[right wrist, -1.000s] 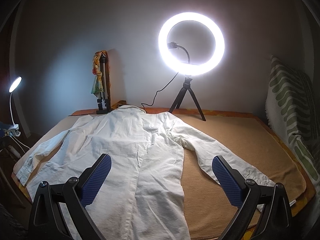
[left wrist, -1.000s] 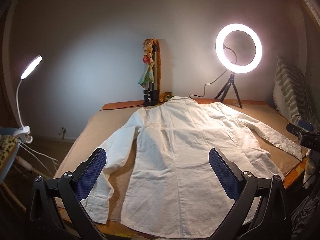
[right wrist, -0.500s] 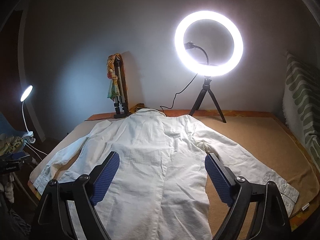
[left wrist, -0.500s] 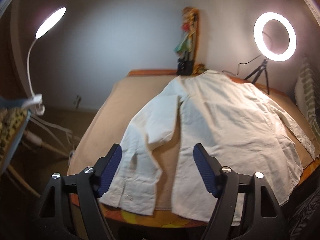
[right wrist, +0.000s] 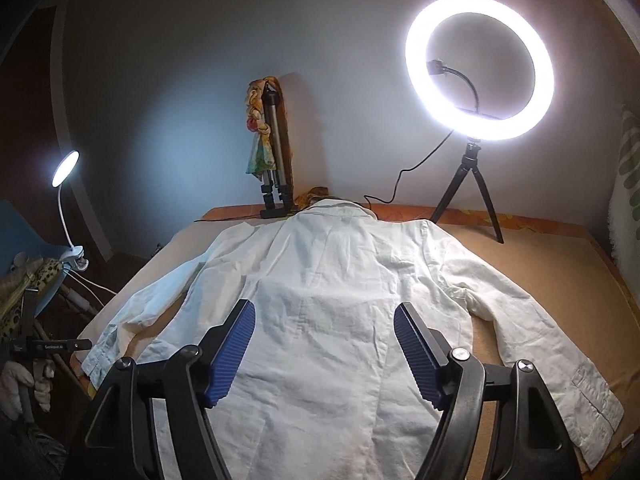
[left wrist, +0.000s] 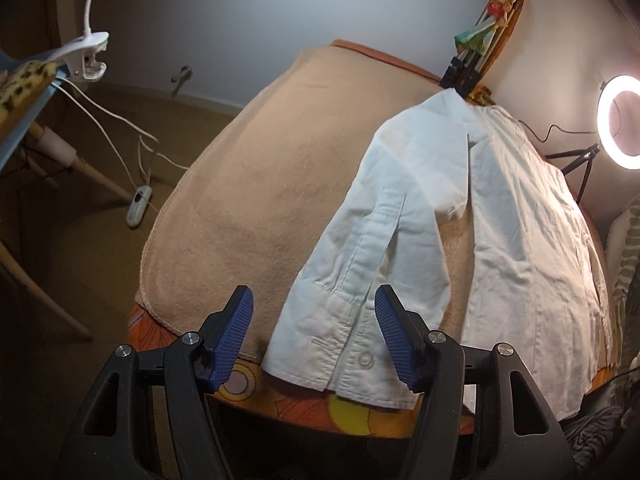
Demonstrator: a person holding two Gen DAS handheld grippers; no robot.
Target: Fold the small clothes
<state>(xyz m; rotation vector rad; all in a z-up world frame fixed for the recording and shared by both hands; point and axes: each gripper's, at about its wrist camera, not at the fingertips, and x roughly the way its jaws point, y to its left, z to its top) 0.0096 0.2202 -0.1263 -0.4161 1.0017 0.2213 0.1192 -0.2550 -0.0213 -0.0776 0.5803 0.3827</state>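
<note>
A white long-sleeved shirt point(right wrist: 340, 300) lies flat, back up, on a tan blanket point(left wrist: 260, 184), collar toward the far wall and both sleeves spread. In the left wrist view my left gripper point(left wrist: 314, 336) hovers above the left sleeve's buttoned cuff point(left wrist: 340, 344) at the near edge. Its jaws are closing with the cuff seen between the blue pads, which do not press it. In the right wrist view my right gripper point(right wrist: 324, 350) hangs above the middle of the shirt's back. Its jaws are closing too, with nothing gripped.
A lit ring light point(right wrist: 478, 68) on a small tripod and a folded tripod point(right wrist: 274, 156) with a cloth stand at the far edge. A clip lamp point(right wrist: 66, 168) and a chair point(left wrist: 24, 120) stand left of the bed. A patterned pillow point(right wrist: 628, 176) leans at the right.
My left gripper swung left and dropped toward the left cuff while tipping downward. My right gripper shifted left over the shirt's back. Both pairs of jaws have narrowed.
</note>
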